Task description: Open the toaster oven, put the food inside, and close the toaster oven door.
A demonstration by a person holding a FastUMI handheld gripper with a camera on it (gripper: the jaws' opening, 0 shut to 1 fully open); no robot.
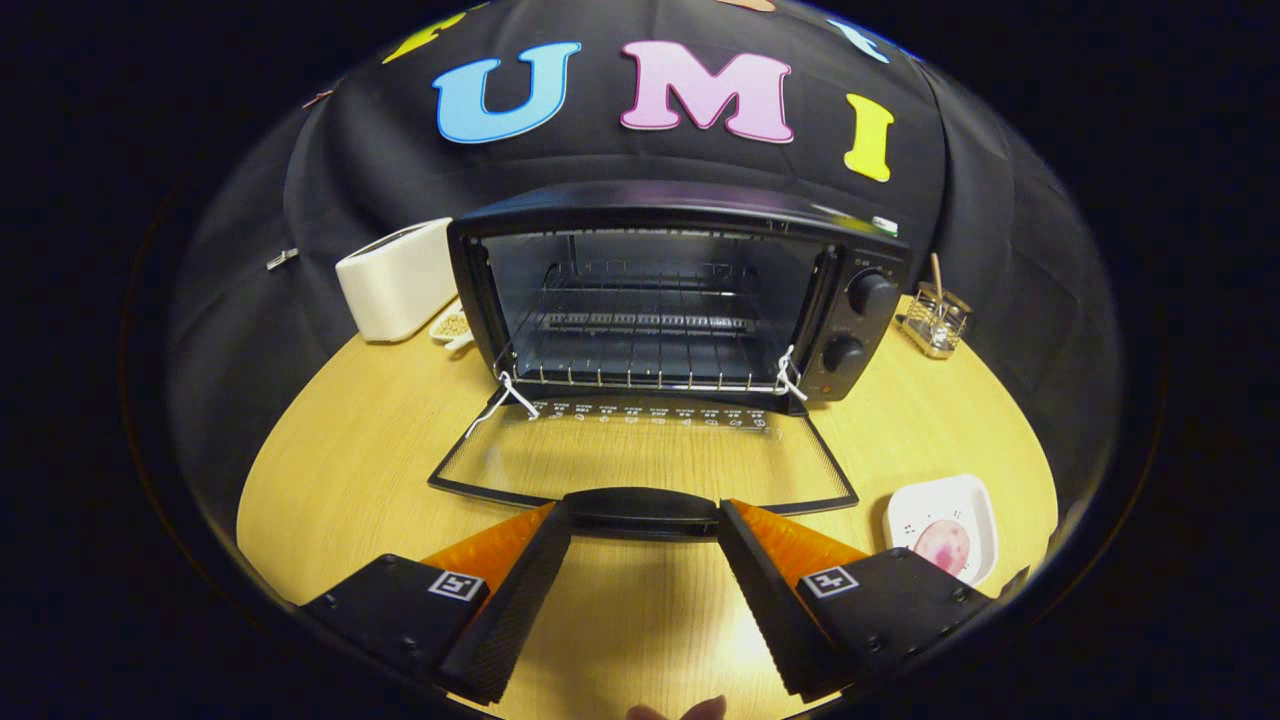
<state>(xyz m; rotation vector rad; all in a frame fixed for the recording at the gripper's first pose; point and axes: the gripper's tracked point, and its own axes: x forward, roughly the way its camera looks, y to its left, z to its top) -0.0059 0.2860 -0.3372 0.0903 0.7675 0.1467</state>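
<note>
My claw [645, 515] sits low centre of the frame, fingers spread wide, nothing gripped. Both fingers [520, 590] angle inward toward the door handle [640, 505]; the tips flank its two ends, can't tell if they touch it. Claw is held roughly level, pointing straight at the oven, slightly above the worktop [340, 470]. A bit of my hand [680, 710] shows at the bottom edge, below the fingers.

Just beyond the tips: the toaster oven door [640, 455] is fully down, lying flat over the worktop, glass pane up. White string ties at both hinge corners.

Centre frame: toaster oven [680, 290], cavity open, wire rack [640, 345] inside, no food on it. Two knobs [872, 293] stacked on its right panel.

Lower right, next to my right finger: white plate [940, 515] with the food [942, 545], a pinkish round piece, on it. Well apart from the oven.

Upper left of the oven: white toaster [395, 280], a small item beside it, too small to identify. Right of the oven: small wire holder [935, 320] with a stick in it.
</note>
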